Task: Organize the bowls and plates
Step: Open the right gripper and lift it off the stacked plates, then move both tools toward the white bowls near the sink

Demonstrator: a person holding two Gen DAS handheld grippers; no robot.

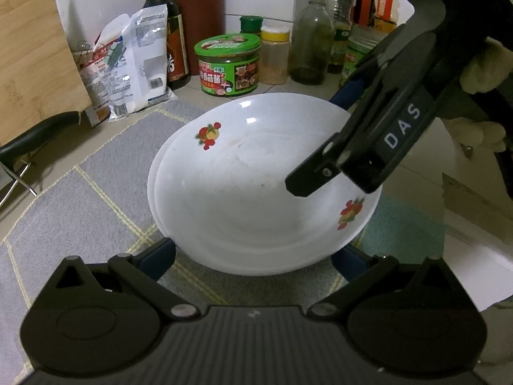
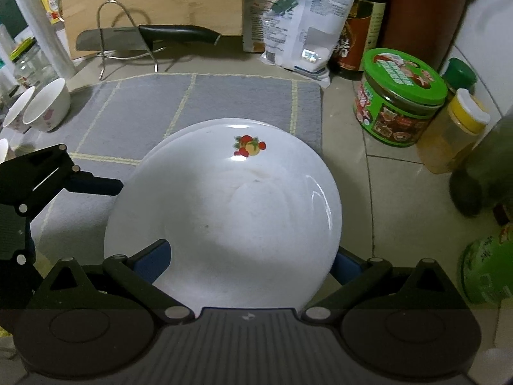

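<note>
A stack of white plates (image 1: 256,192) with fruit decals lies on a grey mat (image 1: 80,192). The top plate (image 2: 224,211) sits slightly off the one under it. My left gripper (image 1: 255,256) is open, its blue pads either side of the stack's near rim. My right gripper (image 2: 250,260) is open too. In the left wrist view the right gripper (image 1: 322,141) comes in from the upper right, one finger over the plate and one beyond its rim. The left gripper (image 2: 70,218) shows at the plate's left rim. Two white bowls (image 2: 48,106) stand at the mat's far left.
A knife on a wire rack (image 2: 150,37) and a wooden cutting board (image 2: 150,0) stand behind the mat. A white bag (image 2: 301,22), a green-lidded jar (image 2: 400,96), a yellow-capped jar (image 2: 455,131) and several bottles (image 1: 311,41) crowd the back and right.
</note>
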